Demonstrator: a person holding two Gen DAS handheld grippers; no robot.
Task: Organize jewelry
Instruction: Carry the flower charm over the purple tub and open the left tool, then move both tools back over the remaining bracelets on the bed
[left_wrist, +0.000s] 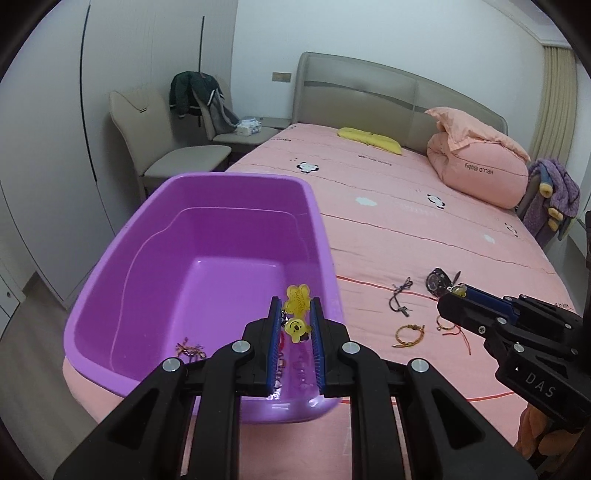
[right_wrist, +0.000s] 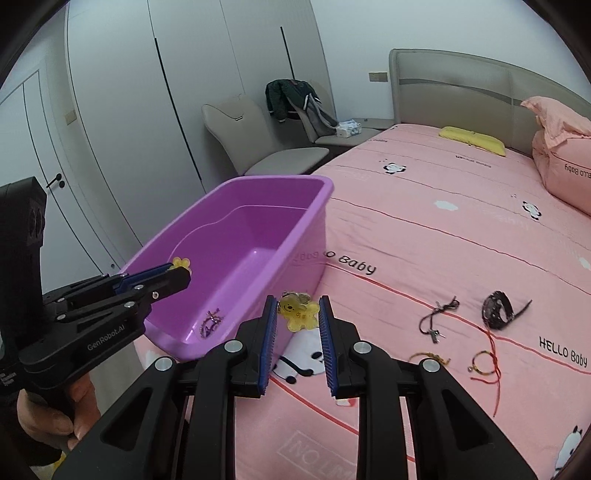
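Note:
A purple plastic tub (left_wrist: 207, 206) (right_wrist: 258, 192) stands on the pink bed. My left gripper (left_wrist: 295, 314) is shut on a yellow bear keychain (left_wrist: 295, 310) and holds it over the tub's near right corner; it also shows in the right wrist view (right_wrist: 177, 271). My right gripper (right_wrist: 298, 314) is shut on a second yellow bear keychain (right_wrist: 299, 312), above the bed just right of the tub; it shows in the left wrist view (left_wrist: 456, 295). A small chain piece (left_wrist: 190, 350) (right_wrist: 211, 320) lies in the tub. A watch (right_wrist: 496, 309), a black cord (right_wrist: 436, 317) and two bracelets (right_wrist: 430, 357) (right_wrist: 484, 363) lie on the bed.
The bed (left_wrist: 406, 206) carries a rolled pink duvet (left_wrist: 476, 162) and a yellow pillow (left_wrist: 369, 139) near the headboard. Two beige chairs (left_wrist: 166, 147) stand left of the bed, one with a jacket on it. White wardrobes (right_wrist: 110, 110) line the left wall.

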